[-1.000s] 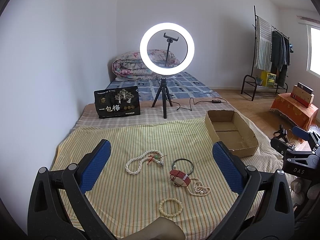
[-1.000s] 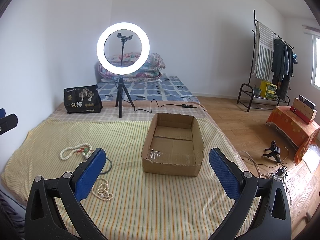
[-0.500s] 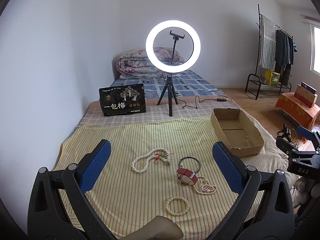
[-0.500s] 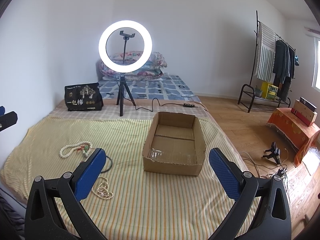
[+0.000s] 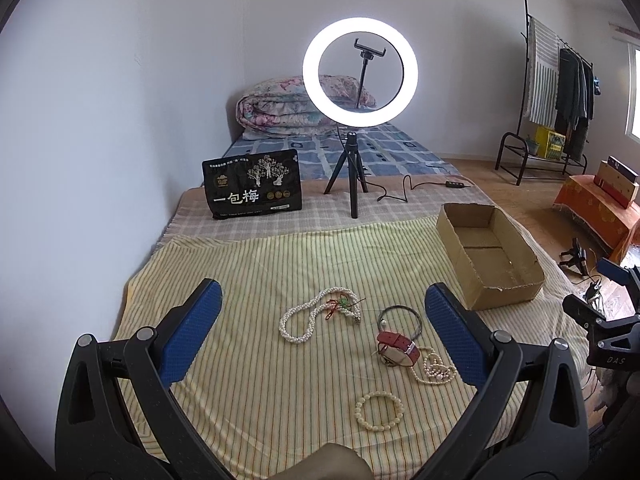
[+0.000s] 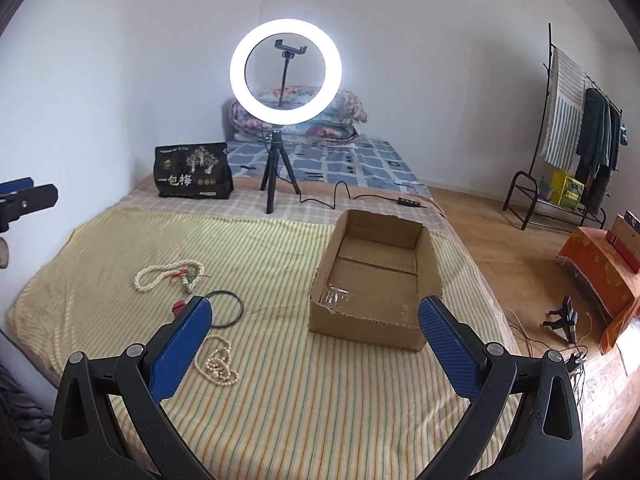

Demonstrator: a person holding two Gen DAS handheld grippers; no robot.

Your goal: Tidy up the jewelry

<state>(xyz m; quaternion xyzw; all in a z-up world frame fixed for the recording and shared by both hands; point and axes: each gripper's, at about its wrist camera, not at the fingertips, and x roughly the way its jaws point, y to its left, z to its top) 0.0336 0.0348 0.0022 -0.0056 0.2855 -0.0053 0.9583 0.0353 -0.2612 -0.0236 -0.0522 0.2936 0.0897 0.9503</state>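
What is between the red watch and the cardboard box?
In the left wrist view, the black ring bracelet lies between the red watch and the cardboard box, with striped cloth beyond.

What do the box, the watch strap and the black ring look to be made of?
Box: plain brown corrugated cardboard, matte, with torn ragged top edges. Watch strap: red with a slight sheen, likely leather or faux leather; too small to tell which. Black ring: thin dark hoop, maybe cord or rubber with a pale bead; unclear.
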